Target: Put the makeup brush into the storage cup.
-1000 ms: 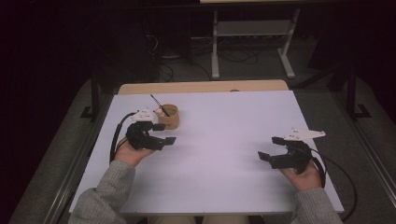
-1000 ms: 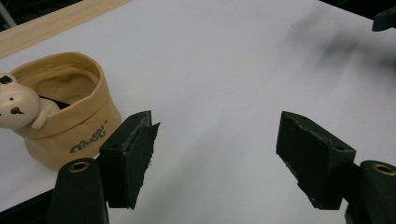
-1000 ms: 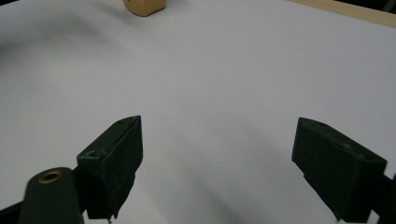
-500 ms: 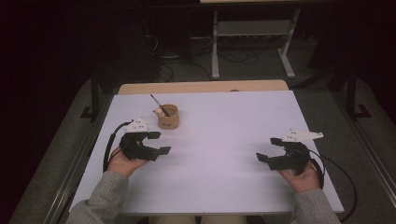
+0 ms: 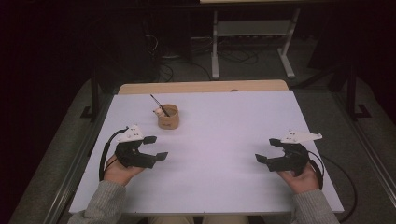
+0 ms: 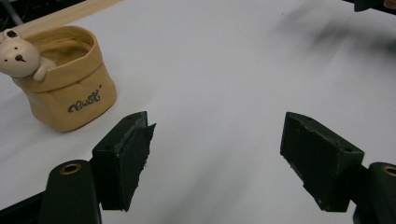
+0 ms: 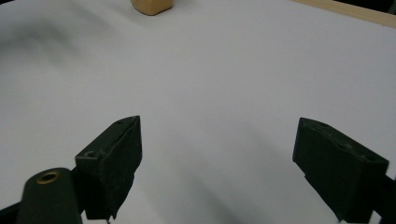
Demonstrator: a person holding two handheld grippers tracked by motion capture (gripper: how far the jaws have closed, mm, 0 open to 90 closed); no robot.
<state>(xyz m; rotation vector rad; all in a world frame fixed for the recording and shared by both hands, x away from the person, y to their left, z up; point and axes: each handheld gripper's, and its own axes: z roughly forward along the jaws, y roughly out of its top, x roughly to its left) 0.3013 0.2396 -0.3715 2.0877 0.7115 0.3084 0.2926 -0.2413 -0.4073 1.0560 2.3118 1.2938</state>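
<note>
One tan cup [image 5: 168, 117], perhaps holding one stick, stands near two empty, wide-apart grippers, left [image 5: 156, 148] and right [image 5: 266, 150].

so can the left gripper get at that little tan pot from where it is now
Probably yes. The left gripper sits on the near side of the pot, apart from it, its jaws open and empty, with only bare white table between them. The thin stick standing in the pot leans away from it.

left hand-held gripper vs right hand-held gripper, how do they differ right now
The left hand-held gripper sits near the tan pot, its jaws having just been opening; the right hand-held gripper is far from the pot, across the white table. The left points rightward in the high view, the right leftward. Both are open and hold nothing.
</note>
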